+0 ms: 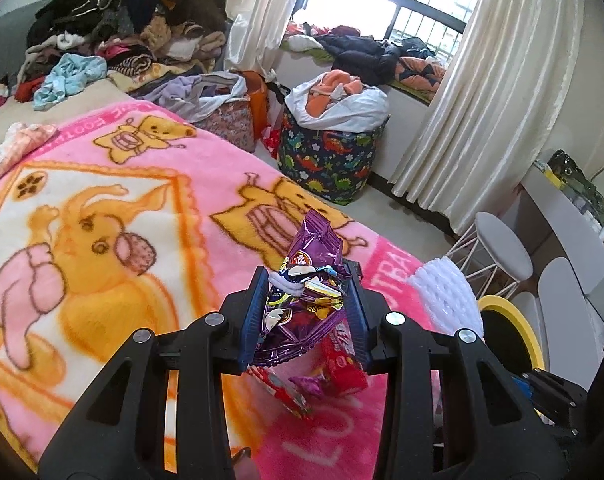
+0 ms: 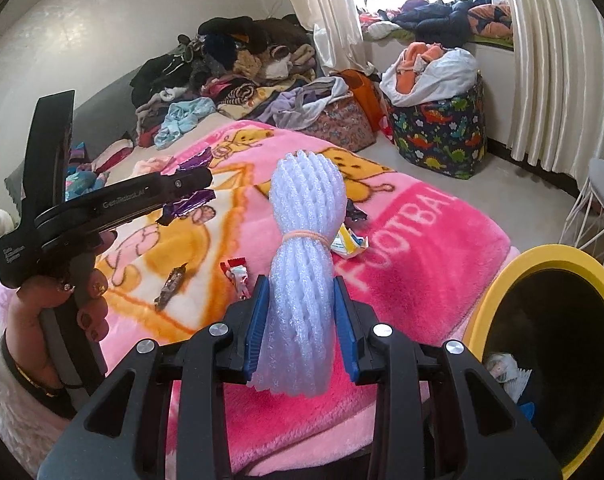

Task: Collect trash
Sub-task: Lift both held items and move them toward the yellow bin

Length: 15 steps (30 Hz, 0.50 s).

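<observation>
Two hand-held grippers [image 1: 307, 308] [image 2: 302, 324] (both loaded).

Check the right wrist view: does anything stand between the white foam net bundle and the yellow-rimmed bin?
Nothing visible does. The right tool grips the white foam net bundle; the yellow-rimmed bin gapes unblocked to its right.
</observation>
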{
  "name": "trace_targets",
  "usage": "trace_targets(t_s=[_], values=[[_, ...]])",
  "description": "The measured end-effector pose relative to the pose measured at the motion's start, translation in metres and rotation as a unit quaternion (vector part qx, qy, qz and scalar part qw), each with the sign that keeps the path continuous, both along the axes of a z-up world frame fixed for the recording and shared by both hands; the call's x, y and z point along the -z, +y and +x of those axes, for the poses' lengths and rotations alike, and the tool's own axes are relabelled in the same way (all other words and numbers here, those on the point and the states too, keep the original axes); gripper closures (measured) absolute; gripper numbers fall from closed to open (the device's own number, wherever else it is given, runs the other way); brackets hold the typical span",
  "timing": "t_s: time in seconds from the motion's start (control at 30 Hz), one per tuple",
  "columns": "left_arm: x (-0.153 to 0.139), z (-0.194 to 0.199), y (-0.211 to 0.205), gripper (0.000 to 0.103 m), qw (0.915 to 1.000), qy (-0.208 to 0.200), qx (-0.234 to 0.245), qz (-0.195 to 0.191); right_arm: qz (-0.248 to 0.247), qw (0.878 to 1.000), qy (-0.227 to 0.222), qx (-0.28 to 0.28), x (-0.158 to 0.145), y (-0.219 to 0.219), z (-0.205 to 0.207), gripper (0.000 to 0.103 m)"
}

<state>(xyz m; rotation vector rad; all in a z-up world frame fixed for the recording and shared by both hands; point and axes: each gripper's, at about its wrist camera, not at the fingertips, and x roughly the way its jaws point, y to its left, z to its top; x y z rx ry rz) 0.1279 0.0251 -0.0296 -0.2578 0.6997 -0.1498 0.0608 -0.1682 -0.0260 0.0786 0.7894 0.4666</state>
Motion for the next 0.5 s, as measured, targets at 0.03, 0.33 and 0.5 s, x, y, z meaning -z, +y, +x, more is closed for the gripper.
trace_targets(t_s=[0.03,0.33,0.5], values=[[-0.001,-0.002,-0.001,0.073,1.0000,-0.002,0.000,0.001,0.001,1.000,-0.001,0.000,-0.001,-0.001,-0.002,0.072],[-0.009,-0.020,-0.009,0.073,0.9999,-0.012,0.011,0.005,0.004,1.000,-0.013,0.002,-0.010,-0.006,-0.016,0.072],[-0.012,-0.029,-0.019,0.073,0.9996,-0.015,0.020,0.007,0.008,1.000,-0.019,0.006,-0.013,-0.011,-0.021,0.072]])
